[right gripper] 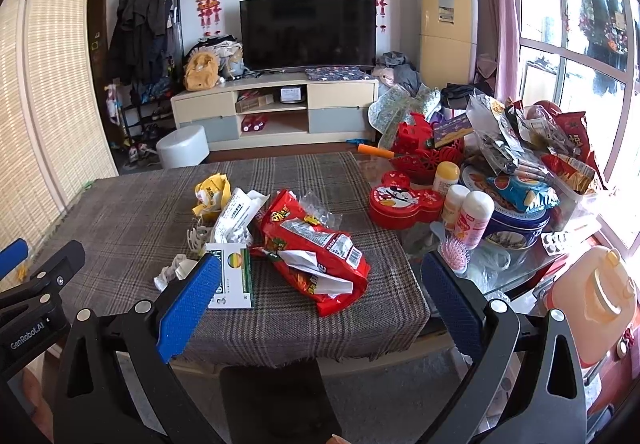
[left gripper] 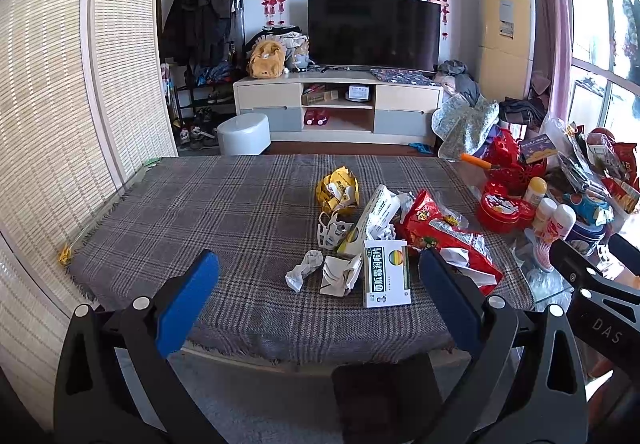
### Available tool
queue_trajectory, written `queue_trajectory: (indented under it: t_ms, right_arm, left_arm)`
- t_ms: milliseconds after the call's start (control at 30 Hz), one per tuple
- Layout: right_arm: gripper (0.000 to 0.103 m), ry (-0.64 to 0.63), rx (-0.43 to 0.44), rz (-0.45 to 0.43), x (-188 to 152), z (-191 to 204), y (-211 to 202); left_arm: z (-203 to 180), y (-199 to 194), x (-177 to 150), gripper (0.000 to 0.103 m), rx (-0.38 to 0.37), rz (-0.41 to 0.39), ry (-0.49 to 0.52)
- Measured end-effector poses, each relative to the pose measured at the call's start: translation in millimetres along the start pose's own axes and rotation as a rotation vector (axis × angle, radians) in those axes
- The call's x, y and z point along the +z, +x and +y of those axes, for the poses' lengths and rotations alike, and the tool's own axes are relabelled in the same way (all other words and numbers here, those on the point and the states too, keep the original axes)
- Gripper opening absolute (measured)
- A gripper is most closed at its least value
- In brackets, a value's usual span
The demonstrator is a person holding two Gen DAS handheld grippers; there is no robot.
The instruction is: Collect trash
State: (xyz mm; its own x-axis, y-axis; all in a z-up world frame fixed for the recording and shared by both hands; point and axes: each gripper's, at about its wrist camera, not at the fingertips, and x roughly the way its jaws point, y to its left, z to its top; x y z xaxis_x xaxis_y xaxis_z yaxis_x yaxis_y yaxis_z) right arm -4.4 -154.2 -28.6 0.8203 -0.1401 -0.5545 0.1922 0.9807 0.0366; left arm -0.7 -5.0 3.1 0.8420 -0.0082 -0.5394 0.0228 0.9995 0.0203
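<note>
hovering spread and empty over the plaid table (left gripper: 180, 212): left gripper (left gripper: 320, 284), right gripper (right gripper: 320, 284).
lying near: white medicine box (left gripper: 386, 273), red snack bag (right gripper: 316, 248), crumpled paper (left gripper: 304, 269).

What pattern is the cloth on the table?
Grey-brown plaid cloth, clearest in the left wrist view.

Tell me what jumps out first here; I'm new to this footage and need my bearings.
A heap of trash sits mid-table on the plaid cloth: a big red snack bag, a white-and-green box, a crumpled yellow wrapper and balled paper. To the right, red tins, bottles and snack packs crowd the glass table end. Both claws, left and right, hang open before the near edge.
</note>
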Motion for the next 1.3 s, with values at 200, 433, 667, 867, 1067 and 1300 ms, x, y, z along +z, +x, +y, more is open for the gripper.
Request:
queue_trajectory:
  t_ms: [200,433,667,867,1067,1300]
  right_arm:
    - [0.100,-0.002,-0.001,0.003,0.1,0.1,0.5]
    - [0.100,-0.001,-0.002,0.001,-0.1,0.0,0.0]
    - [0.100,-0.006,0.000,-0.004,0.9,-1.1,-1.5]
    - [0.100,-0.005,0.000,-0.010,0.4,-2.0,-4.3]
    - [0.100,-0.006,-0.003,-0.011,0.4,-1.3,-4.3]
    - [0.100,-0.002,-0.007,-0.008,0.1,-3.5,-3.5]
  left_arm:
    - [0.3,-0.1,0.2,0.095,0.000,0.000,0.000]
    - [2.6,-0.7,0.6,0.095,0.003,-0.005,-0.002]
    - [5.3,-0.2,0.4,0.095,0.004,-0.007,-0.005]
    - [3.3,-3.3,0.9,0.095,0.006,-0.013,-0.002]
    - [4.9,-6.3,2.9,0.095,0.006,-0.016,-0.006]
    - [7.3,-7.1,5.2,0.095,0.005,-0.013,-0.011]
